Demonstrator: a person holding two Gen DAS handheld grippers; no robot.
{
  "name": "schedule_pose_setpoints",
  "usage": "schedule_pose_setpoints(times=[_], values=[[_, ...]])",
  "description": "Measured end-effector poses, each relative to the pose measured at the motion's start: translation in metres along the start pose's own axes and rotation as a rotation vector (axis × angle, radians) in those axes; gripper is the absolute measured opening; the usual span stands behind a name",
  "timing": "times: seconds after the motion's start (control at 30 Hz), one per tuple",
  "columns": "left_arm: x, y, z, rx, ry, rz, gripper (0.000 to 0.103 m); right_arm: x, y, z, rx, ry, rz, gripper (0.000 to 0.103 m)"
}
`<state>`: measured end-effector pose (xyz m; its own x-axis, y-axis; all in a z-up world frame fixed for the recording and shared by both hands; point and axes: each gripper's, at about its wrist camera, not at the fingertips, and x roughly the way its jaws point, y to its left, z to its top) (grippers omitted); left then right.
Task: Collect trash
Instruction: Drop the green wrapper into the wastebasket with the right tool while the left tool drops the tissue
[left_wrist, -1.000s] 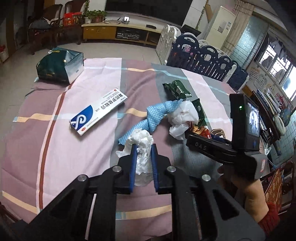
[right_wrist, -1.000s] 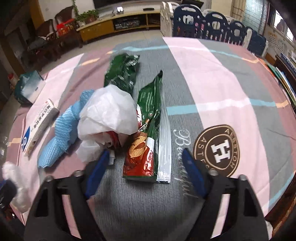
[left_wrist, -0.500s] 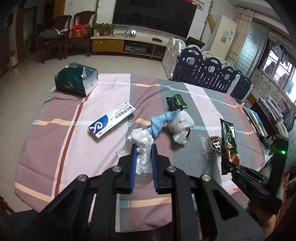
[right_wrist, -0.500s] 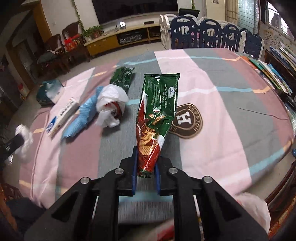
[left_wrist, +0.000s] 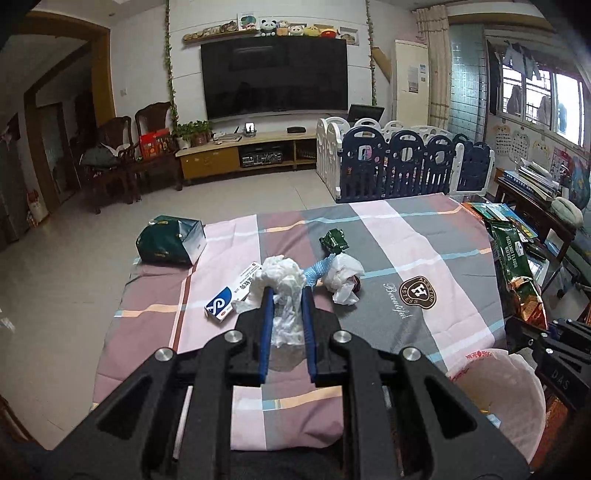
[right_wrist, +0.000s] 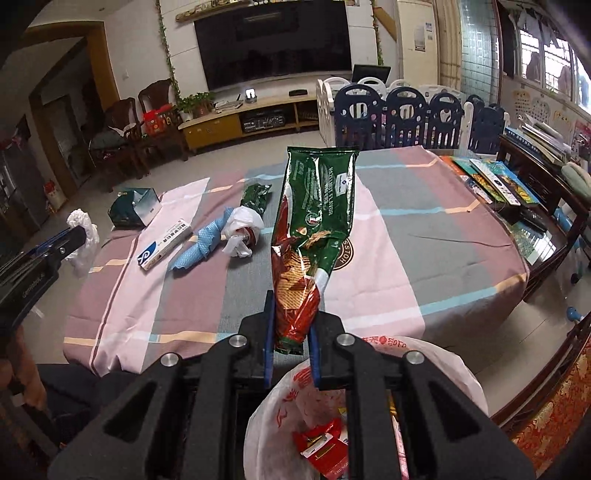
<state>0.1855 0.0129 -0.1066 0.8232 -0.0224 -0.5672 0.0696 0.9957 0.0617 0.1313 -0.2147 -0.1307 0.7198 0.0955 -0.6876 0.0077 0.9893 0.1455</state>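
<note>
My left gripper (left_wrist: 287, 295) is shut on a crumpled white tissue (left_wrist: 281, 280), held up in the air in front of the table. My right gripper (right_wrist: 291, 299) is shut on the lower end of a green and red snack wrapper (right_wrist: 314, 221), which stands upright above a white plastic trash bag (right_wrist: 436, 354) with red print. The bag's open mouth lies just under the right gripper. On the striped tablecloth (right_wrist: 388, 229) remain a blue and white box (right_wrist: 162, 245), a blue cloth (right_wrist: 201, 245), a white wad (right_wrist: 242, 225) and a crumpled green wrapper (right_wrist: 256, 195).
A dark green box (left_wrist: 168, 242) lies open at the table's far left corner. Books (right_wrist: 491, 181) are spread along the right edge. A child's playpen fence (left_wrist: 402, 158) stands behind the table, and chairs and a TV cabinet line the far wall.
Both grippers rose and drew back from the table. The right gripper closed on the green and red wrapper, lifted it off the cloth and carried it over the trash bag.
</note>
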Motion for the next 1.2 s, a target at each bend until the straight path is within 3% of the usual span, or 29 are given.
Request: schedule_pose_setpoints(times=[1.2], values=[[-0.01, 0.021, 0.001, -0.064, -0.012, -0.001, 0.016, -0.01, 0.045, -0.013, -0.1, 0.011, 0.038, 0.016]])
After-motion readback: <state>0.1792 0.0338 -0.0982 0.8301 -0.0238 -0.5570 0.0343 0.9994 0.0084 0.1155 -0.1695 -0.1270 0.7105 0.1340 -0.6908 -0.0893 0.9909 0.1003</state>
